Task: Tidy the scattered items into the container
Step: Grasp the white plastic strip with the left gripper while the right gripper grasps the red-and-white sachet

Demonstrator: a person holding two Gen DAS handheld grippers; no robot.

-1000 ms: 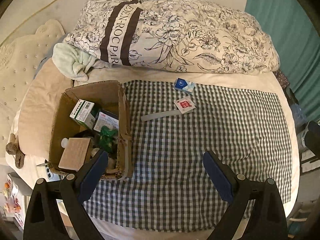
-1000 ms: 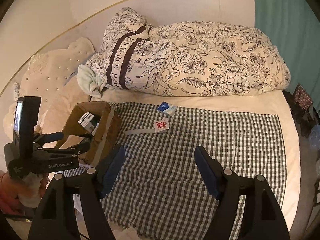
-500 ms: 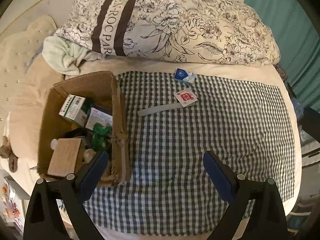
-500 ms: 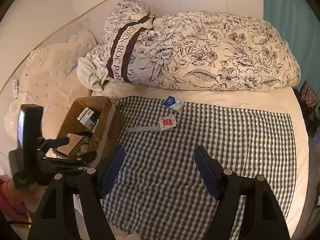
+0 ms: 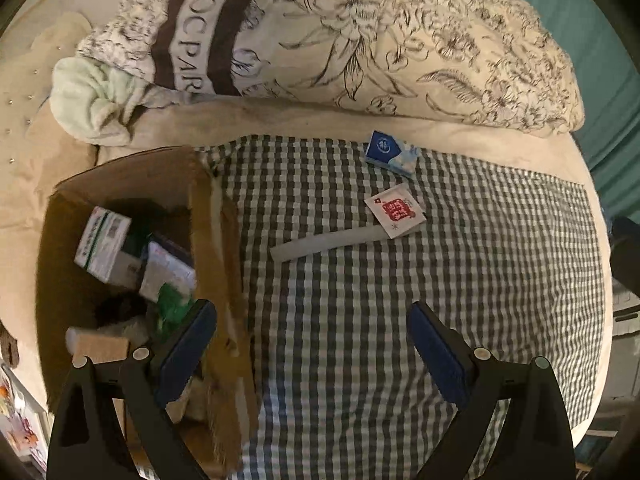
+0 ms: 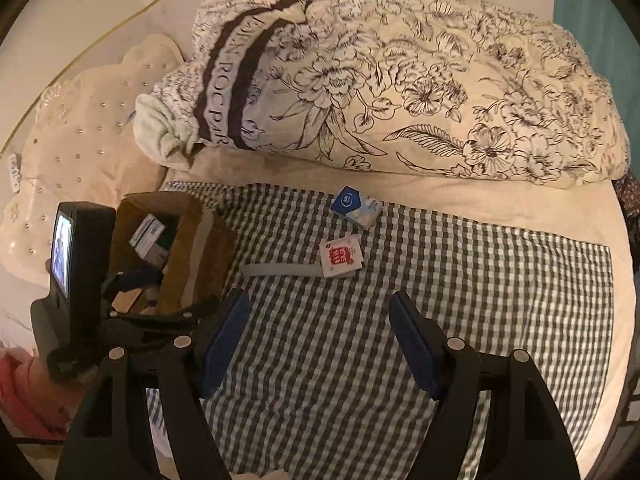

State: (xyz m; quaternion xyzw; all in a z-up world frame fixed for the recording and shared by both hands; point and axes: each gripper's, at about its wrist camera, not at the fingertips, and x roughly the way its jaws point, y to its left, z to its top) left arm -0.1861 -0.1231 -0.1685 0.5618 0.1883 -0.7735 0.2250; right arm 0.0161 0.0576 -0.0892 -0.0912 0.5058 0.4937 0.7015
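A brown cardboard box [image 5: 212, 216] stands at the left of a checked cloth [image 5: 460, 300] on the bed and holds several small boxes and packets. On the cloth lie a blue and white packet [image 5: 390, 152], a white sachet with red print [image 5: 394, 210] and a long grey strip [image 5: 326, 242]. They also show in the right wrist view: box [image 6: 200, 248], blue packet [image 6: 354, 206], sachet [image 6: 340, 256], strip [image 6: 280, 269]. My left gripper [image 5: 312, 344] is open and empty, its left finger over the box's near corner. My right gripper [image 6: 320, 340] is open and empty above the cloth.
A rolled floral duvet [image 6: 400, 92] lies behind the cloth, with a pale green towel [image 5: 92, 104] at its left end. A studded cream headboard [image 6: 80, 128] is at the far left. A teal curtain [image 5: 612, 92] hangs at the right. The left hand-held unit [image 6: 80, 272] stands by the box.
Both grippers have moved forward and lower toward the cloth, so the box and the loose items look larger. Nothing was picked up; the items lie where they were.
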